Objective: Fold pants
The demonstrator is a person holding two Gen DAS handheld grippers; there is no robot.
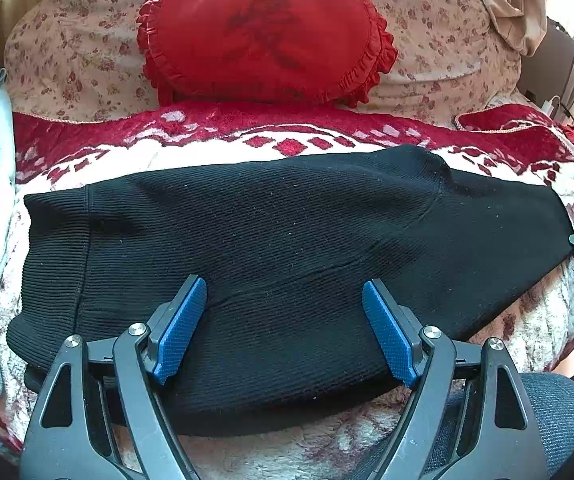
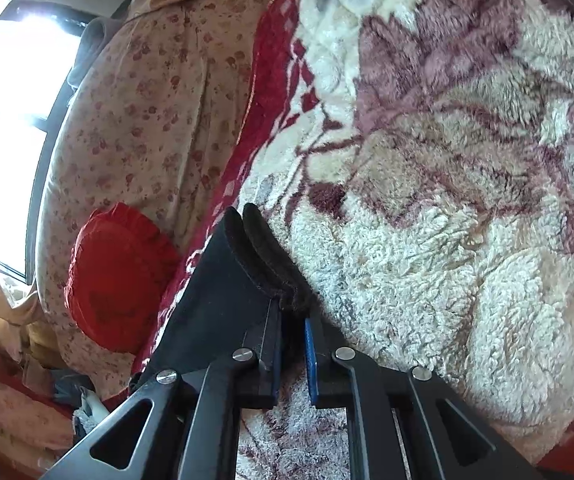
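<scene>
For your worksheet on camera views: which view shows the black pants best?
The left wrist view: the pants lie spread across the blanket, nearly whole, under the open left gripper. The right wrist view shows only the edge pinched by the right gripper.

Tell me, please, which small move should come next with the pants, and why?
Probably carry the right gripper, shut on the leg ends, over toward the waistband. The black pants lie flat along the blanket, and the left gripper hangs open above them.

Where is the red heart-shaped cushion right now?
In the left wrist view, the red cushion sits top centre, leaning on the floral pillow, behind the black pants.
</scene>
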